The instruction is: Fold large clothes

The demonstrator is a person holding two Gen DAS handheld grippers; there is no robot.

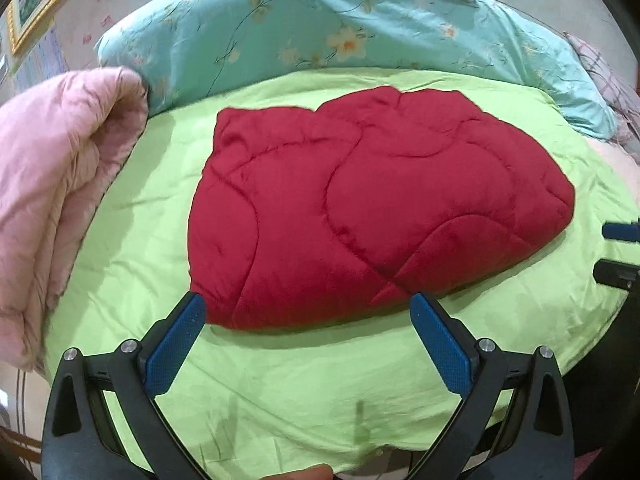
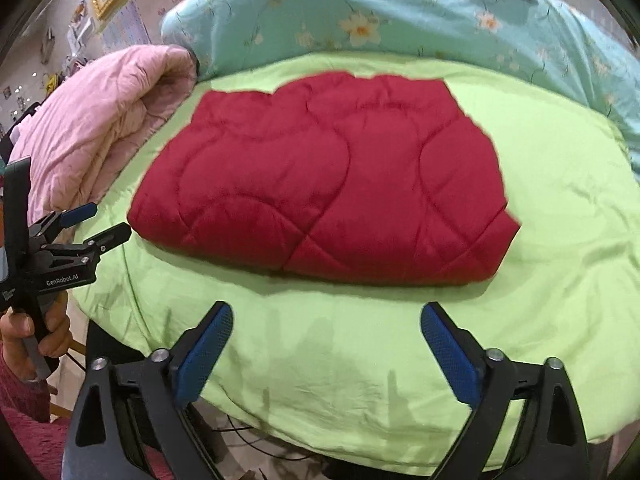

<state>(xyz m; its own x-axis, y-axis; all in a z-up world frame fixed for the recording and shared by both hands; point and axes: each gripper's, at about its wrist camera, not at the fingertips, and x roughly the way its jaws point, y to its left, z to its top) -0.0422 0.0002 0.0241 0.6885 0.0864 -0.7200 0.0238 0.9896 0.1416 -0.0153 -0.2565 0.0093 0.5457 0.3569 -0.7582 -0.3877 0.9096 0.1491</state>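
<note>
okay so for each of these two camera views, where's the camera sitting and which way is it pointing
Left wrist: sits on the left gripper, angled down at the folded red quilted garment on the lime-green sheet; its own open blue-padded fingers show.
Right wrist: sits on the right gripper, angled down likewise; its open fingers show, plus the left gripper in a hand.
Shared: garment, sheet, pink quilt, turquoise floral bedding.

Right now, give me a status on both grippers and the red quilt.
Left gripper open, empty. Right gripper open, empty. Red quilt folded, flat on green sheet. Nothing in the way.
</note>
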